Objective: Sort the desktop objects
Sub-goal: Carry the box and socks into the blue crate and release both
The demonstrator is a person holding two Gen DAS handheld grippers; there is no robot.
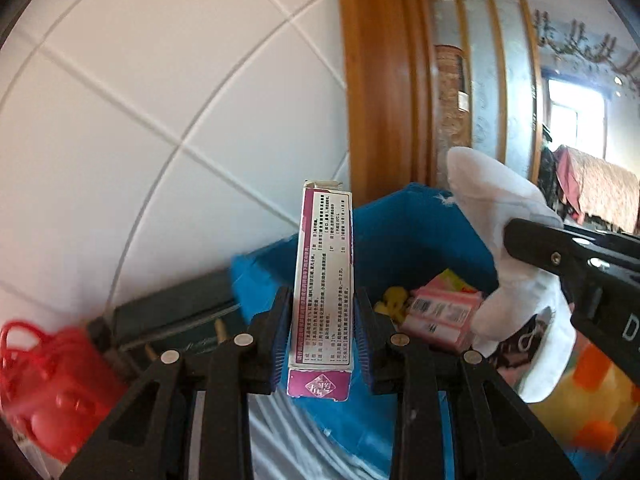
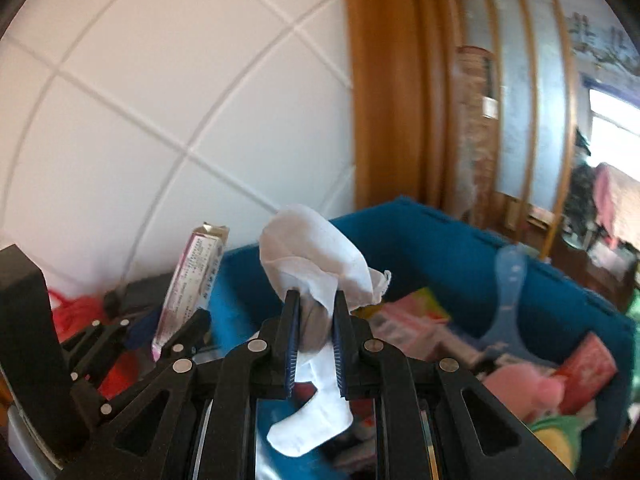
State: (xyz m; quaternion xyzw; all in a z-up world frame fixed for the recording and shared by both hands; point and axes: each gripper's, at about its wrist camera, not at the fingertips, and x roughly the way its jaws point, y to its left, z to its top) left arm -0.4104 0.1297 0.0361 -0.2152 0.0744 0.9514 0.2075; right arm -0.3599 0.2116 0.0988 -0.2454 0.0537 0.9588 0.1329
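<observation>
So both grippers are loaded and hanging over the near edge of the blue bin (image 2: 460, 240). The left gripper (image 1: 322, 332) is clamped on a tall purple-and-white box (image 1: 322, 280), held upright between the pads. The right gripper (image 2: 316, 344) is pinched tight on a white sock (image 2: 316, 248), which bunches above the jaws and dangles below them. The bin already has pink packets (image 1: 438, 314), a plush toy and a clear blue scoop (image 2: 506, 300) in it. Looks like the carry-to-bin step. Next I'd guess each item needs to be moved further over the bin's open middle before letting go.
</observation>
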